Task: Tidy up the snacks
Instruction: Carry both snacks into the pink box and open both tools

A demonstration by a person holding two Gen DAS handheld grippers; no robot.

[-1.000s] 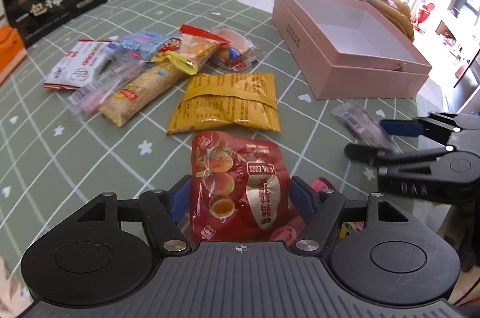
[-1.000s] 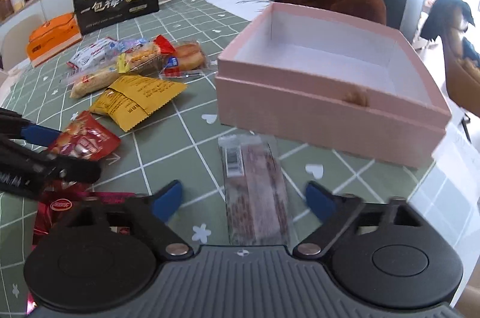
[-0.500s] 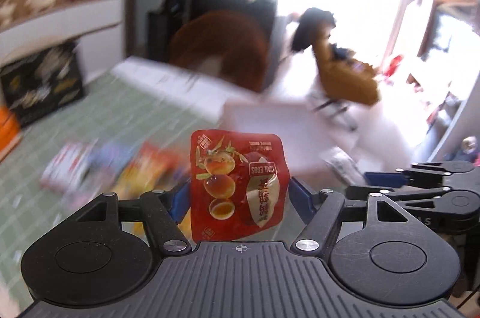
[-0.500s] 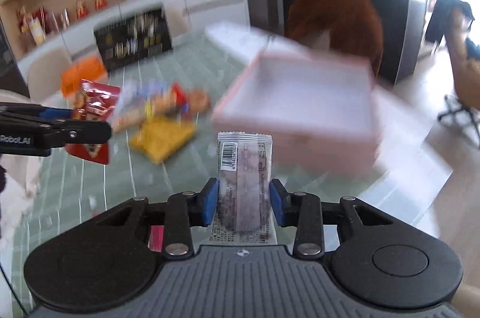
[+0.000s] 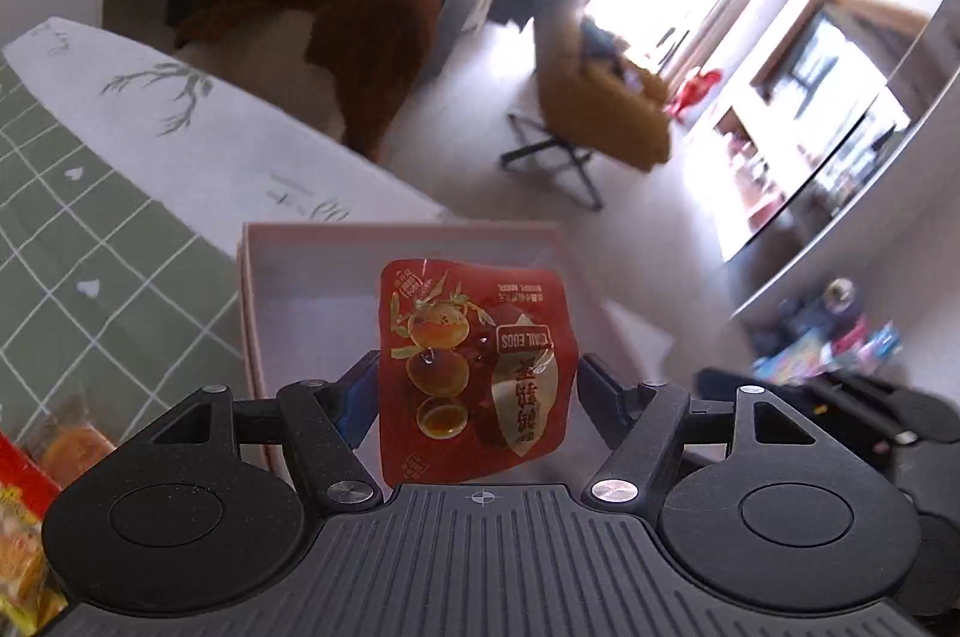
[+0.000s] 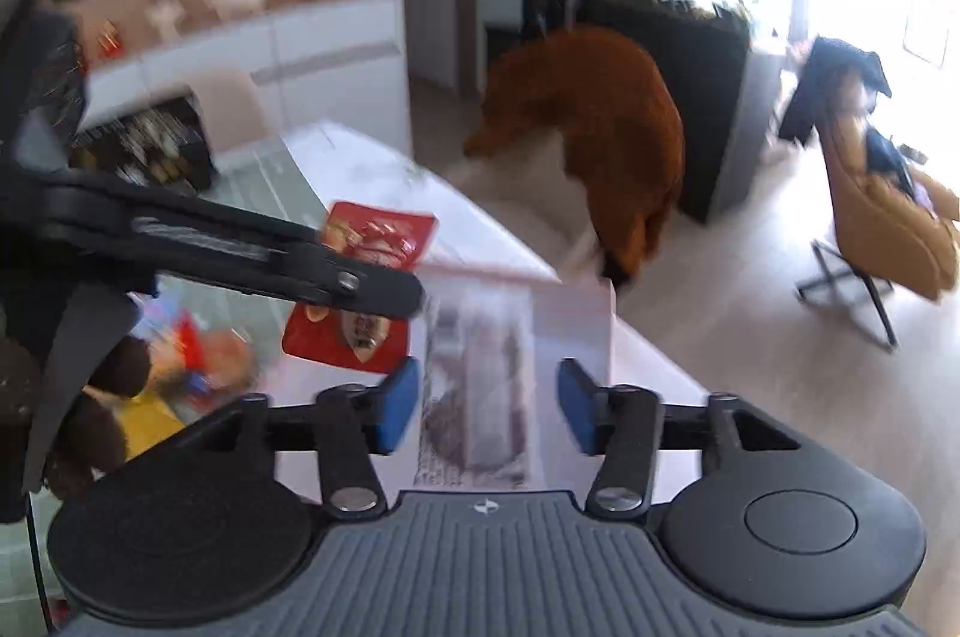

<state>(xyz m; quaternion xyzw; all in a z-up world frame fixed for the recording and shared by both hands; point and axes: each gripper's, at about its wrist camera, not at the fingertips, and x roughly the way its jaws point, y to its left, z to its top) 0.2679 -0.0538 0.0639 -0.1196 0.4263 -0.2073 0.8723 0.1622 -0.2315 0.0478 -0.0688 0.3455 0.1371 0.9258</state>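
A: The red quail-egg packet [image 5: 474,361] is seen upright between the fingers of the left tongs [image 5: 474,397], above the open pink box [image 5: 252,313]. Whether it is actually pinched cannot be told: a gap shows on each side of the packet in the left wrist view.

B: And from the right wrist view?

A: The same packet [image 6: 372,241] is seen behind the black finger [image 6: 336,277] of the left tongs, over the near part of the box. The picture is blurred there, so the grip cannot be confirmed.

B: What is seen at the right tongs [image 6: 486,403]?

A: Their blue pads [image 6: 396,409] are spread apart. A clear-wrapped brown snack bar [image 6: 480,385] stands between them without being touched by either pad; it is smeared by motion.

B: Where is the box placed?

A: On the table [image 5: 90,229], on its green checked cloth, near the white edge. More snacks [image 5: 36,487] are seen at the lower left of the left wrist view, beside the box. A brown-covered chair [image 5: 336,6] is seen beyond the table.
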